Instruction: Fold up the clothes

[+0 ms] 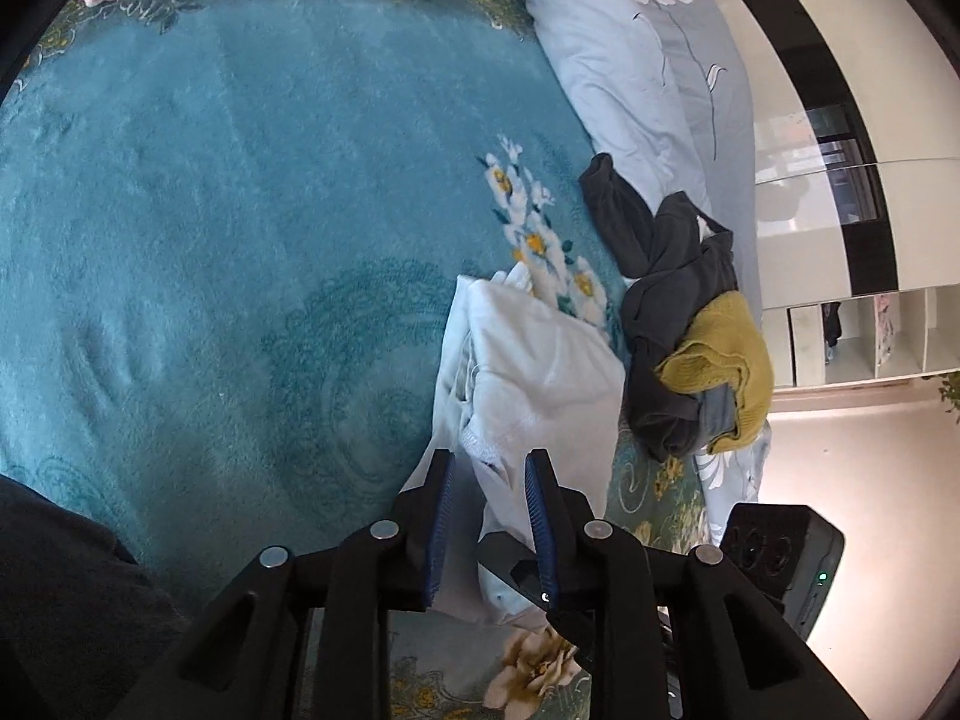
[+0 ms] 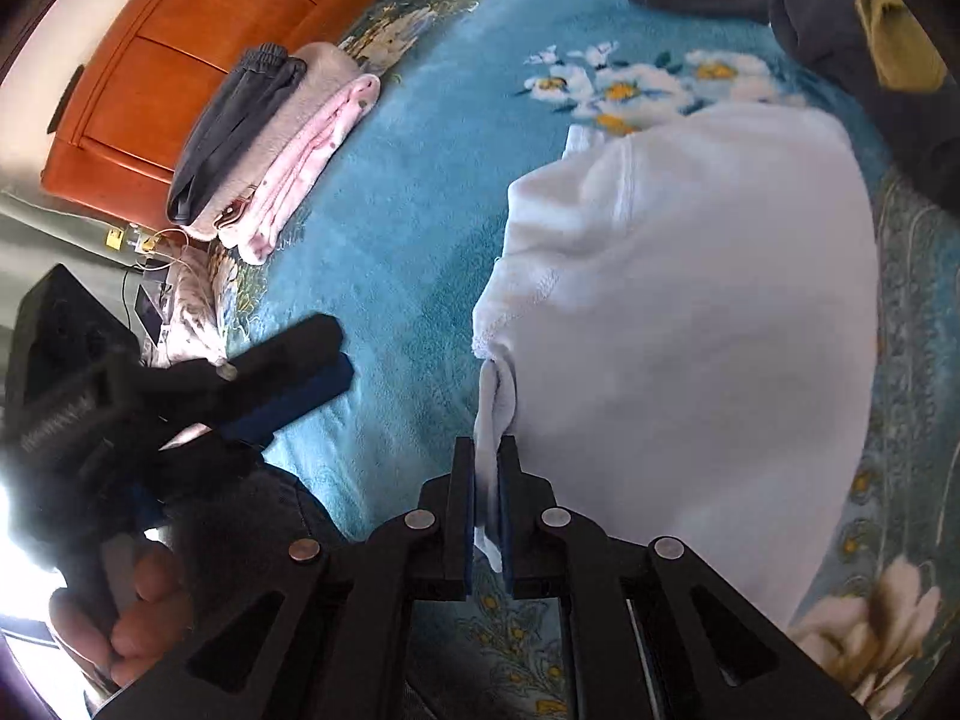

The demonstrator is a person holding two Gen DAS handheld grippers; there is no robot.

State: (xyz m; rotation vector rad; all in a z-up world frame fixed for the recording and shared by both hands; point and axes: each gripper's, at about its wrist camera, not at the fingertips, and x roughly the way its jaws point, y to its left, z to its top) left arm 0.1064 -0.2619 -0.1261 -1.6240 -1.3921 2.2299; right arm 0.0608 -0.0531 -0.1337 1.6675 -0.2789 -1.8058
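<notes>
We have the white garment [image 2: 690, 324] lying on the teal blanket [image 1: 240, 210], just beside the blanket's daisy print. Our right gripper [image 2: 486, 516] is clenched on a bunched edge of the garment. Our left gripper [image 1: 487, 516] stands released, jaws apart, with cloth between them but not pinched. To fold well, we judge the left should close on a matching edge so both pull evenly, keeping the fabric taut and flat. The dark and mustard clothes [image 1: 678, 324] wait beyond the garment; the folded stack [image 2: 270, 144] sits well apart from it
</notes>
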